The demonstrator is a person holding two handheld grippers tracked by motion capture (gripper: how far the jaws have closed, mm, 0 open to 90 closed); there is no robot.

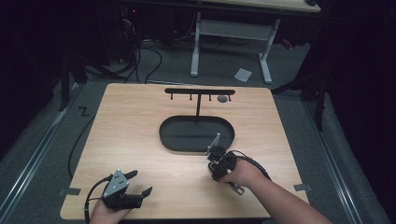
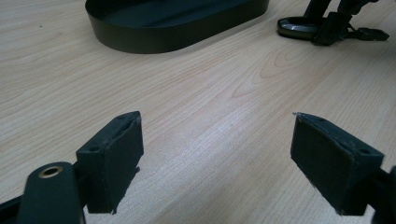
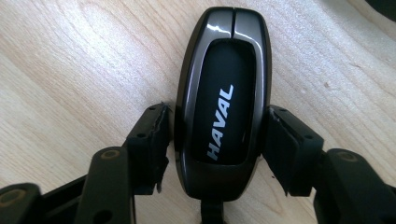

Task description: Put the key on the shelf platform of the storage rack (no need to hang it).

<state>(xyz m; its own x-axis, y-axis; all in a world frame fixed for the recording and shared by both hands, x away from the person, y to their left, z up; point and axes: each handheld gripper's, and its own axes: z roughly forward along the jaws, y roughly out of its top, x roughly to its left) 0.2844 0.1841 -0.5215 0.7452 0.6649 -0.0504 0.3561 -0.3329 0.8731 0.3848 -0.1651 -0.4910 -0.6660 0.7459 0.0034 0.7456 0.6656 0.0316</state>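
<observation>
A glossy dark key fob [image 3: 224, 70] marked HAVAL lies flat on the wooden table [image 1: 140, 135]. My right gripper [image 3: 217, 126] has a pad against each long side of it, shut on it. From the high view that gripper [image 1: 214, 164] sits just in front of the black oval tray [image 1: 187, 133]. The left gripper view shows the fob [image 2: 296, 25] low on the table at the far right, with the right gripper [image 2: 331, 23] on it. My left gripper [image 2: 217, 154] is open over bare wood near the front left [image 1: 141, 182], holding nothing.
A black T-shaped stand [image 1: 199, 92] with several small hooks rises from the tray's far side; a small grey item [image 1: 222, 99] hangs near its right end. The tray wall [image 2: 163, 39] is low. Table legs and cables are on the floor beyond.
</observation>
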